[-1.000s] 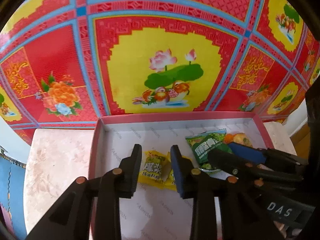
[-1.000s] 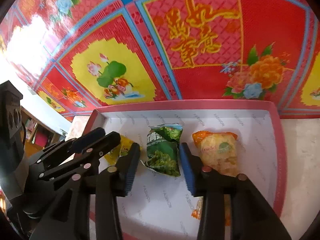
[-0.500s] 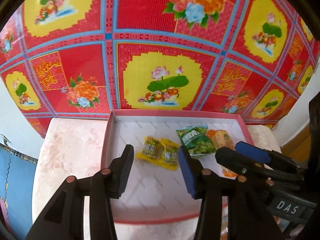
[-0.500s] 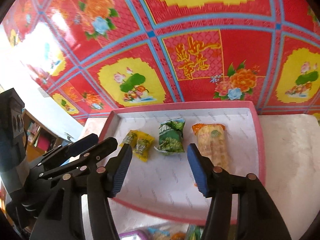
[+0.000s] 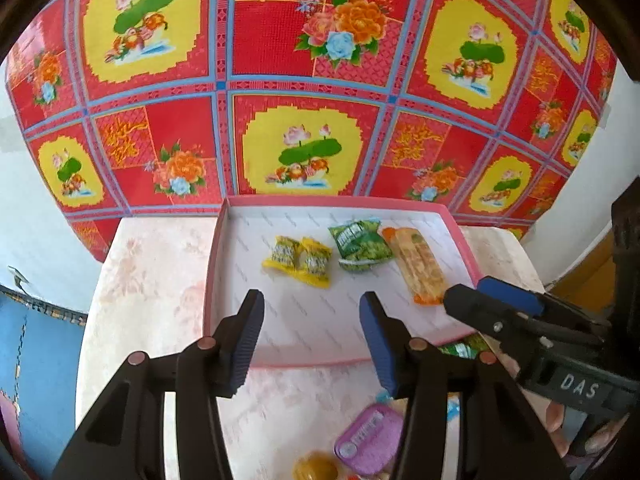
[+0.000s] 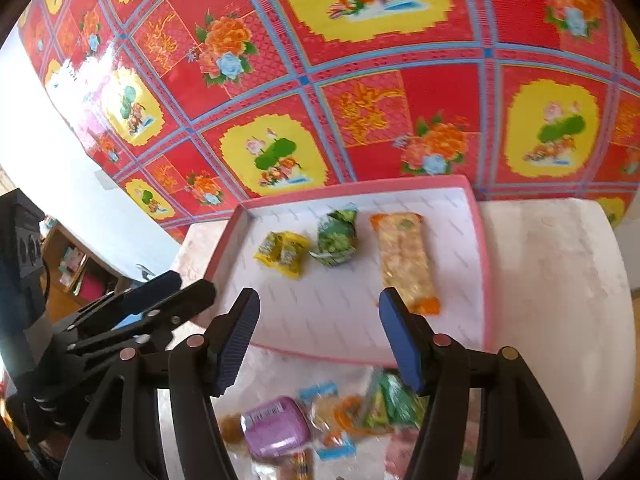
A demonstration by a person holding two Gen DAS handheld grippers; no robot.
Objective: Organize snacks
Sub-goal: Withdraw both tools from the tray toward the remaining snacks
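Hovering: left gripper (image 5: pixel 311 334) sits low in the frame over the near rim of the pink tray (image 5: pixel 211 280), fingers spread wide and holding nothing.
Right gripper: right gripper (image 6: pixel 316 342) also hangs at the tray's near edge, fingers wide apart and empty; in the left view it enters from the right edge, and its body carries the white letters "DAS".
Tray: a shallow tray with a pink rim and a white lining printed with faint repeated words too small to read; it lies on the pale marbled tabletop (image 5: pixel 148 280) at mid-frame.
Snacks in tray: a yellow twin packet (image 5: pixel 298 260) at left, a green packet (image 5: pixel 358 245) in the middle, a long orange-ended bar (image 5: pixel 418 266) at right, set in a row; their print is not legible.
Snacks outside tray: a loose pile lies on the tabletop at the bottom of the frame, nearer than the tray: a purple tin (image 6: pixel 276 426) with a barcode label, a round amber sweet (image 5: pixel 314 468), a green wrapper (image 6: pixel 390 402) and blue-edged wrappers, blurred in the right view.
Backdrop: a red, yellow and blue patterned cloth (image 5: pixel 304 80) fills the upper frame, with lotus-and-duck panels, peonies and gold Chinese characters.
Surroundings: a white wall (image 6: pixel 72 168) and a wooden shelf (image 6: pixel 76 264) appear at left in the right view.
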